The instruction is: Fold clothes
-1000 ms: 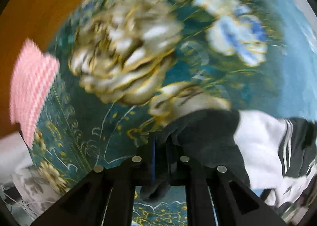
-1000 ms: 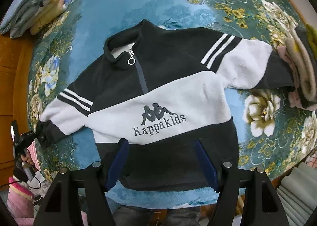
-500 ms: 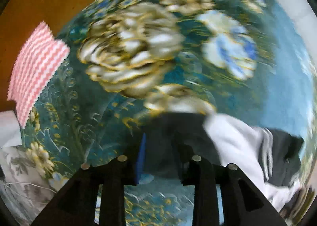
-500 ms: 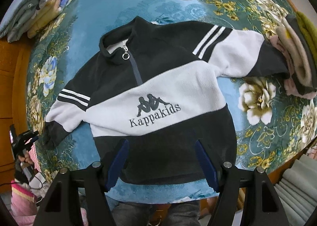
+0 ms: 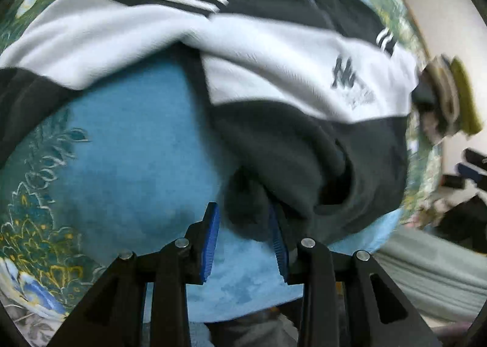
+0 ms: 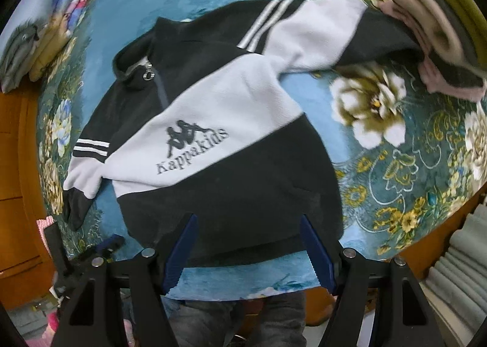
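A second ago the left tongs [image 5: 243,234] pinch the dark cuff of the sweater's [image 6: 213,121] sleeve out over the flowered cloth [image 6: 395,164]. Now they have let the cuff go and swung to the sweater's bottom hem, so the grip is shifting from the sleeve to the body, a likely prelude to a fold. Their jaws stand apart, with a bunched corner of the dark hem lying between them and touching one blue pad [image 5: 275,234]; they have not closed on it. The right tongs [image 6: 248,251] hang open just above the middle of the same hem, gripping nothing. The sweater lies front up and spread on the cloth, its far sleeve reaching the pile of folded clothes [image 6: 441,42].
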